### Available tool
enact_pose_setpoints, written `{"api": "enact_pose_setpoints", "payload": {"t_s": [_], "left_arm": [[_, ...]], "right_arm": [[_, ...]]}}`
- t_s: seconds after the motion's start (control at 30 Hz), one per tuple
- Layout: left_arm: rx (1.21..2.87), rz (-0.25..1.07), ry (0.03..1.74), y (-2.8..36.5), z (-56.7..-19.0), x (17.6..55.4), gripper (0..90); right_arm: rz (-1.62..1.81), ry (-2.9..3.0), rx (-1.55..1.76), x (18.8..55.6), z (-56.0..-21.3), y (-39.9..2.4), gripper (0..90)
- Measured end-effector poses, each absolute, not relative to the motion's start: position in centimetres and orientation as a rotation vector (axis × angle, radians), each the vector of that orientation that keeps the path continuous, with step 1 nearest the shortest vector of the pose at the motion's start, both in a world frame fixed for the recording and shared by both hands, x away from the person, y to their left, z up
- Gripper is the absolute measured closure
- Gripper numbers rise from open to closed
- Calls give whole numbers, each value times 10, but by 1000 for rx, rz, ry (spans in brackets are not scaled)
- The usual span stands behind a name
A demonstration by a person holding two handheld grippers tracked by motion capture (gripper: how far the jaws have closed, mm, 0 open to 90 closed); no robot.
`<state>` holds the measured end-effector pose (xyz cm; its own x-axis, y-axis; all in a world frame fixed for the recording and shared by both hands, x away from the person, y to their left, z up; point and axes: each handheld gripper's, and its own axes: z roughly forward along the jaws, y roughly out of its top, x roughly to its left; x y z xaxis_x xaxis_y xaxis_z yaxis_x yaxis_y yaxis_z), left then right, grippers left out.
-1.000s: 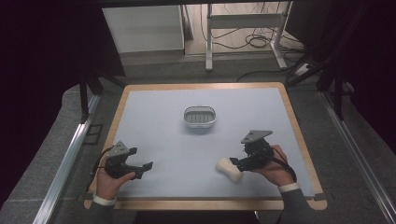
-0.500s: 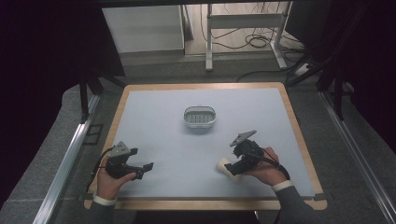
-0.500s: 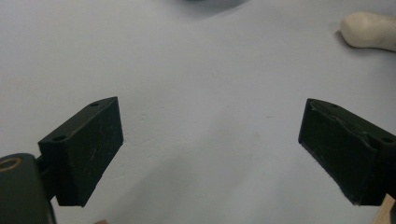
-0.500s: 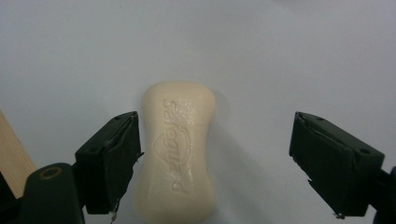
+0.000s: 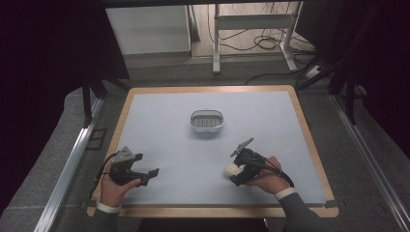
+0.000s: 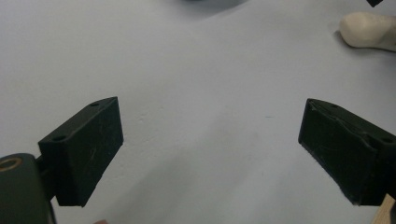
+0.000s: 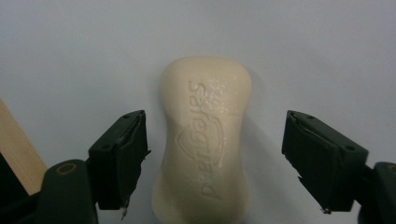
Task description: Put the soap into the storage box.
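The soap bar [image 7: 203,140] lies flat on the pale blue counter [image 5: 193,159], near its front edge and right of the middle, with its long axis running straight between the jaws of the right tongs [image 7: 212,158]. There is one bar, one small dish [image 5: 206,121] and two tongs. The bar is cream-white, smooth and rounded, pinched slightly at the waist, and it carries a pressed-in brand word and a shield outline on its upper face. In the high view it shows as a pale lump [image 5: 231,170] at the left tip of the right tongs [image 5: 237,175], which the person's right hand [image 5: 266,181] holds low over the counter.

The jaws of the right tongs have just been closing, with the bar between them. In the right gripper view a gap of counter shows on either side of the bar, so the pads do not press on it and the tongs are still released.

The left tongs [image 5: 147,175] sit near the front left corner in the left hand [image 5: 116,186], released too, jaws spread wide with bare counter between them [image 6: 210,149]. The bar shows far off at the top right of the left gripper view [image 6: 369,30].

The dish is oval, grey-rimmed and ribbed inside. It stands far from both hands, about mid-counter, well apart from the bar.
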<state>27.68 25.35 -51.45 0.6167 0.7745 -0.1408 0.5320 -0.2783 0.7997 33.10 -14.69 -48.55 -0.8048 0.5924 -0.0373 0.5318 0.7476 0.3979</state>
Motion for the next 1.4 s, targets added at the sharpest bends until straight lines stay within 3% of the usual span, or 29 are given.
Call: {"api": "enact_pose_setpoints", "payload": {"t_s": [0.43, 0.83, 1.4], "left_arm": [[1963, 348, 1031, 254, -514, 277, 70], [1957, 348, 1034, 253, -514, 277, 70], [1959, 350, 1035, 253, -515, 277, 70]], "right_arm": [[436, 2821, 948, 335, -493, -137, 331], [373, 2856, 972, 339, -498, -131, 480], [405, 2847, 948, 342, -483, -136, 495]]}}
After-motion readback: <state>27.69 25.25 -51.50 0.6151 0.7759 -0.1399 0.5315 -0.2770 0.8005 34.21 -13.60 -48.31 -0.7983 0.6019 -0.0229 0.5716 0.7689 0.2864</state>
